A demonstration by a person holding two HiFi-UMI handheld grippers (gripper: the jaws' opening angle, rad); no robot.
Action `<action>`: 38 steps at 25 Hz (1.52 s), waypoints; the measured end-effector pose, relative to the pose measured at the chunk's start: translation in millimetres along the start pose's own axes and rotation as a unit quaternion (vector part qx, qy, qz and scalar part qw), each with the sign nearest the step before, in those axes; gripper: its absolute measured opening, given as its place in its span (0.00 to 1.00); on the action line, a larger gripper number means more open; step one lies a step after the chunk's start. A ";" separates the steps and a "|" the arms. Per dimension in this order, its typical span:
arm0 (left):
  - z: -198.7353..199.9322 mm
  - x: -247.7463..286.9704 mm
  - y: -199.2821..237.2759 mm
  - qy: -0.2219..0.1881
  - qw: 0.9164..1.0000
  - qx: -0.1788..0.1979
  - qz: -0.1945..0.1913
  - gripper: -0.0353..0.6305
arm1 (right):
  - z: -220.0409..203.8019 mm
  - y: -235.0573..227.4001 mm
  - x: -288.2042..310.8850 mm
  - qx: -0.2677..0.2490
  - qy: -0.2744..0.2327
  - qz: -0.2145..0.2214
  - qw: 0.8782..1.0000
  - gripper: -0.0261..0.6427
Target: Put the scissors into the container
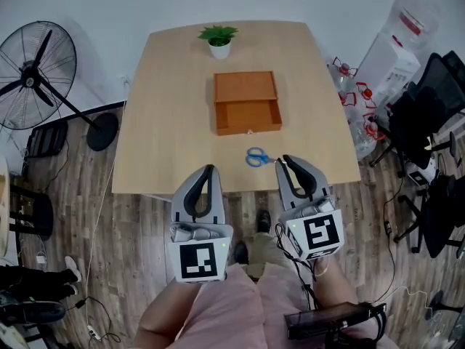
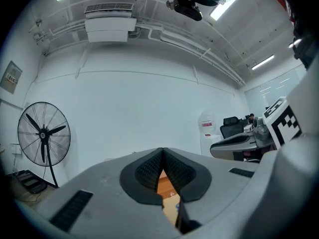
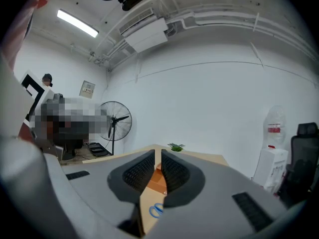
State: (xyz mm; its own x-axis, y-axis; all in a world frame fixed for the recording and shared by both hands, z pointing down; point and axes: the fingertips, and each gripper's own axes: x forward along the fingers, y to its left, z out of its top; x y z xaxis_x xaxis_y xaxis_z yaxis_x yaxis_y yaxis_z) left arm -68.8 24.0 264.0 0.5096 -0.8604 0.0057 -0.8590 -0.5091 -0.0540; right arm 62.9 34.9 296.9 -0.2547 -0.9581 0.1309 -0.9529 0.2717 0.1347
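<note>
Blue-handled scissors (image 1: pixel 256 158) lay flat on the pale wooden bench (image 1: pixel 167 122), close to its near edge and just ahead of the right claw (image 1: pixel 282 159), near its tip but apart from it. Farther back, about mid-bench, sat the orange-brown wooden container (image 1: pixel 245 89), a shallow open box with nothing in it, well apart from the scissors. Beyond it, at the far edge, stood a small green plant in a white pot (image 1: pixel 219 40). The left claw (image 1: pixel 208 169) hung over the near edge of the bench, to the left of the scissors and clear of them. In the left gripper view its ribbed dark pads (image 2: pixel 147 176) met at the tips and held nothing, with a strip of the container showing through the gap lower down. In the right gripper view the right claw's pads (image 3: pixel 174 173) were drawn almost together, with only a thin slit between them and nothing gripped; through that slit the container showed ahead, and the scissors lay on the bench below the tips. Both claws pointed away from the person, towards the far wall. A black pedestal fan (image 1: pixel 36 75) stood on the plank floor to the left of the bench, and dark office chairs (image 1: pixel 425 100) stood to the right.
</note>
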 end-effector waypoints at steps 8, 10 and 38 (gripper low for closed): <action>-4.6 63.3 3.0 0.015 1.000 0.013 0.008 0.06 | -15.2 -37.3 47.6 0.014 0.008 0.022 1.000 0.11; -1.5 80.7 4.4 0.014 1.000 0.016 0.014 0.06 | -12.8 -50.2 62.4 0.015 0.005 0.028 0.999 0.11; -44.1 202.8 40.4 0.078 0.993 -0.014 0.090 0.06 | -54.7 -76.6 173.5 0.003 0.043 0.192 0.980 0.16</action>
State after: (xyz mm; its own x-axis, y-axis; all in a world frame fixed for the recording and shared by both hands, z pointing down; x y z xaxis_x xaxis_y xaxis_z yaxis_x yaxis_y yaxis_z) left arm -2.4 -172.1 307.0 0.3357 -0.9296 0.1524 -0.9377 -0.3452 -0.0401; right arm 100.8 -147.2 363.0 -0.5805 -0.7742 0.2524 -0.7904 0.6102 0.0537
